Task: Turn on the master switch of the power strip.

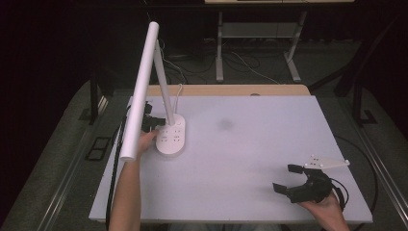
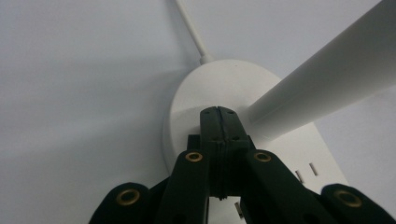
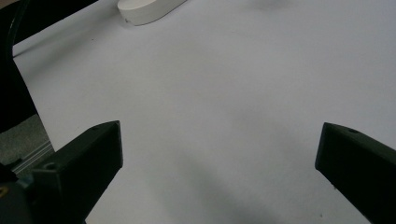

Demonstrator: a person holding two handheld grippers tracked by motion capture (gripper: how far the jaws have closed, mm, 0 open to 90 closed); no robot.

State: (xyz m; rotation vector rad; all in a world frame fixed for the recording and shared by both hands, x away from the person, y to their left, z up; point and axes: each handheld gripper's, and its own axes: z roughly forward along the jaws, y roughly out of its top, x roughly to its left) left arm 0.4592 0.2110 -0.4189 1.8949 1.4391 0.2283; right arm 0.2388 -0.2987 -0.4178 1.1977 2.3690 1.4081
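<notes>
A white desk lamp stands at the table's left, its oval base (image 1: 172, 136) carrying socket slots and its long tube head (image 1: 140, 89) leaning toward me. My left gripper (image 1: 159, 121) sits at the base's left edge, jaws shut with nothing between them. In the left gripper view the closed fingertips (image 2: 218, 122) rest over the lamp base (image 2: 224, 88) beside the slanted lamp stem (image 2: 327, 84). My right gripper (image 1: 288, 178) lies low at the table's near right, jaws wide open over bare table. The right gripper view shows its fingers (image 3: 88, 158) far apart and the lamp base (image 3: 147, 9) far off.
The white table (image 1: 250, 144) has a wooden strip along its far edge. The lamp's white cord (image 1: 179, 91) runs off the back. A black cable (image 1: 118, 149) trails down the left side. Desk legs and cables sit on the floor beyond.
</notes>
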